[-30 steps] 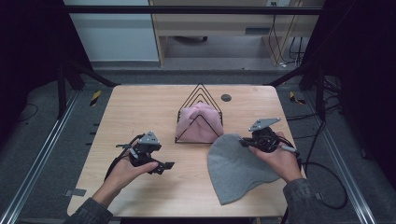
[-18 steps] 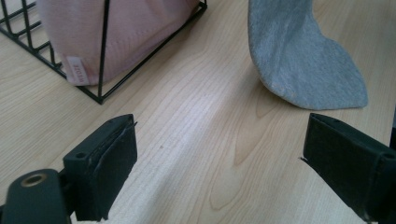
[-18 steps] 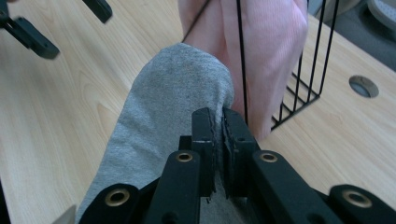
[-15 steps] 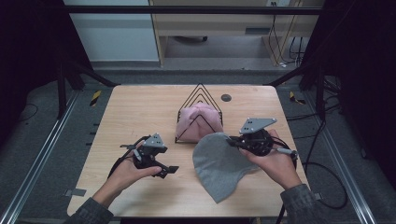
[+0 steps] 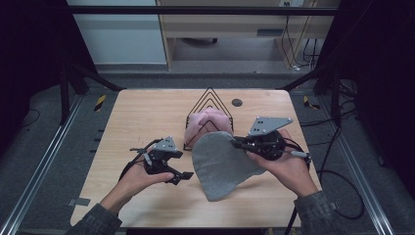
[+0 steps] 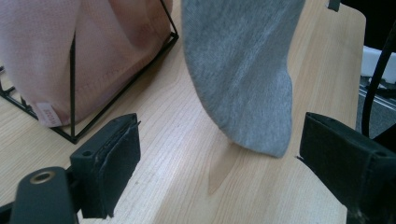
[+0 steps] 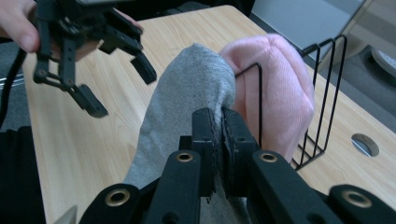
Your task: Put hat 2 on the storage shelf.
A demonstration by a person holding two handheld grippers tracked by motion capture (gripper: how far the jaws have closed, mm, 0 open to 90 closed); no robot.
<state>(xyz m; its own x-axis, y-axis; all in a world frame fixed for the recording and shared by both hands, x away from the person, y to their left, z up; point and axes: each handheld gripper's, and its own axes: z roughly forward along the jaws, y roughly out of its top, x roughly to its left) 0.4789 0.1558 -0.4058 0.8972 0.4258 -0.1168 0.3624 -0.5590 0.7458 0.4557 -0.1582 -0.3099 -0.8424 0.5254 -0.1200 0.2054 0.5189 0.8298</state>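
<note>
At the left of the wooden table (image 5: 147, 112), the left gripper (image 5: 177, 172) is held just above the pale, straight-grained board, its black jaws spread wide with nothing between them. Just to its right, the grey beanie (image 5: 220, 164) is seen: a soft, fleecy, rounded cap, lifted at one edge and draped so that its lower end rests on the table. That edge is pinched between the jaws of the right gripper (image 5: 235, 143), which are pressed together on the cloth. Just behind the beanie, a black wire rack (image 5: 211, 98) of thin triangular loops is found, and a pink ribbed knit hat (image 5: 208, 122) is lodged inside it, touching the grey fabric. A small dark round hole (image 5: 237, 102) is set in the board farther back.
</note>
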